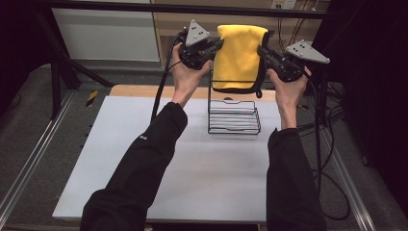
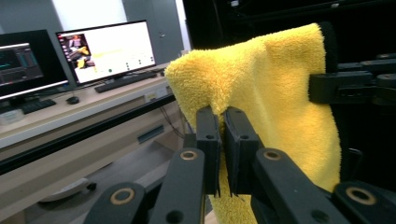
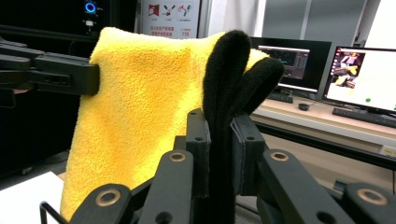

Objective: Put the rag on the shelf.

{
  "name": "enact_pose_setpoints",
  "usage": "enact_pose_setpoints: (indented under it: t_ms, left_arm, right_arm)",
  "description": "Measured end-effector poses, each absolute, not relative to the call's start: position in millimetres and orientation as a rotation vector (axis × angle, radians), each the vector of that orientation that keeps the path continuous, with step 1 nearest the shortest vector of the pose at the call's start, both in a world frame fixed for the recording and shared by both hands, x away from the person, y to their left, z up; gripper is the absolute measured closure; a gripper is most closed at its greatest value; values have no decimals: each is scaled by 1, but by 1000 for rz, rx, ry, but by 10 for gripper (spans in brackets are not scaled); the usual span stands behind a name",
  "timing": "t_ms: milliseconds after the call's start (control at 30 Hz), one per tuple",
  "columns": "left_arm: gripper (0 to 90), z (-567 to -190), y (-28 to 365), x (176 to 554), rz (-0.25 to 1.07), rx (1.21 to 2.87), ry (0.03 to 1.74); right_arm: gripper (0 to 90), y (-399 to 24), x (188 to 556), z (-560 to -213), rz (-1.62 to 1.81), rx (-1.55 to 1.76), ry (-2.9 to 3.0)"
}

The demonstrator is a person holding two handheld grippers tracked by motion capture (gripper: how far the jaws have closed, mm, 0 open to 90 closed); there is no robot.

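From the high view, the yellow towel [image 1: 239,57] hangs stretched between the two tongs, above the black wire rack [image 1: 234,117] that stands on the white table [image 1: 144,159]. The left gripper [image 1: 219,44] pinches the towel's upper corner on its side, the right gripper [image 1: 261,49] the opposite upper corner, and the cloth drops in a loose sheet below both, its lower edge near the rack's upright frame. It reads as light and limp: it sags from wherever it is held, so it needs both upper corners kept level and taut to stay flat.

In the left gripper view, the left gripper [image 2: 222,122] has its jaws narrowed right down on the fluffy yellow edge of the towel [image 2: 271,93], the pile bunching just ahead of the pads. The right gripper [image 2: 322,86] clamps the far edge.

In the right gripper view, the right gripper [image 3: 220,128] is closed on the towel's black-trimmed edge, which folds thick between the jaws; the yellow towel [image 3: 140,107] spreads away to the left gripper [image 3: 95,73]. The thick hem likely gives the surest hold, since the plush face could creep under the pads.
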State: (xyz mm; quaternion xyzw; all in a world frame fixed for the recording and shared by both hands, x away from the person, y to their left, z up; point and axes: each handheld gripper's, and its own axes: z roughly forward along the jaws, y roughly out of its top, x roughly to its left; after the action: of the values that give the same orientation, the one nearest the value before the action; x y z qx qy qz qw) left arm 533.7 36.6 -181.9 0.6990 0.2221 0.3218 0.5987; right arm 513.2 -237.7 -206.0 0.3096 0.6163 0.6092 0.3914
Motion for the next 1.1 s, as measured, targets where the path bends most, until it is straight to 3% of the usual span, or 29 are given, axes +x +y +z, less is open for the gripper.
enact_pose_setpoints:
  t_ms: [1100]
  left_arm:
    - [839, -218, 41, 502, 599, 1737, 444]
  right_arm:
    - [788, -249, 479, -241, 1530, 802, 1637]
